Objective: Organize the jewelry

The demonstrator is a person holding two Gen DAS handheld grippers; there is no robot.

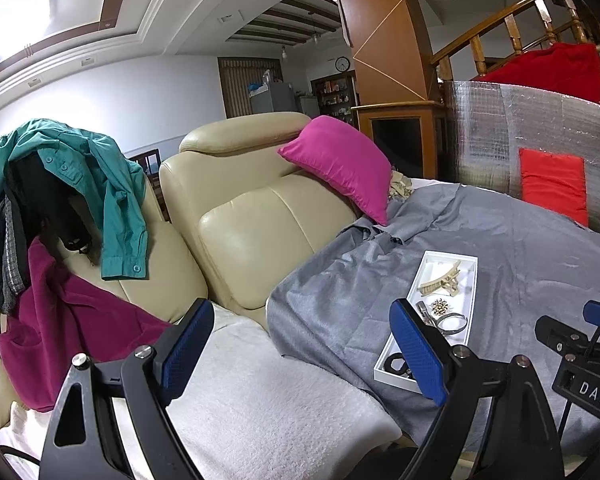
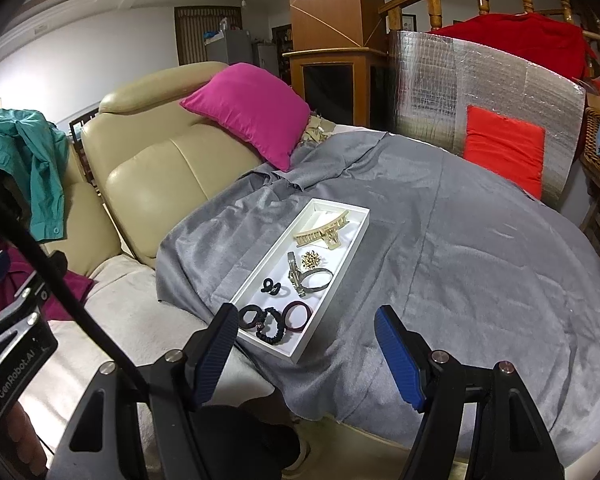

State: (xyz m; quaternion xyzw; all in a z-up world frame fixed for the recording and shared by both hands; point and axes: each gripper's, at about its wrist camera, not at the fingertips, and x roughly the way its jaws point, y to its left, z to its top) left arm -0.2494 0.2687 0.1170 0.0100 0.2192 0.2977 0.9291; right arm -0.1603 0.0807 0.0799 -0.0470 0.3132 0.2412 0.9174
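Note:
A white tray lies on a grey cloth. It holds a beige claw hair clip, a small gold brooch, a silver watch and several dark hair ties. My right gripper hovers open just before the tray's near end, nothing between its fingers. In the left wrist view the tray shows at right, partly behind the right finger. My left gripper stands open over a white towel, left of the tray, holding nothing.
A beige leather sofa backs the seat, with a magenta pillow and draped clothes on it. A silver foil panel with a red cushion stands behind the grey cloth. The other gripper shows at the right edge.

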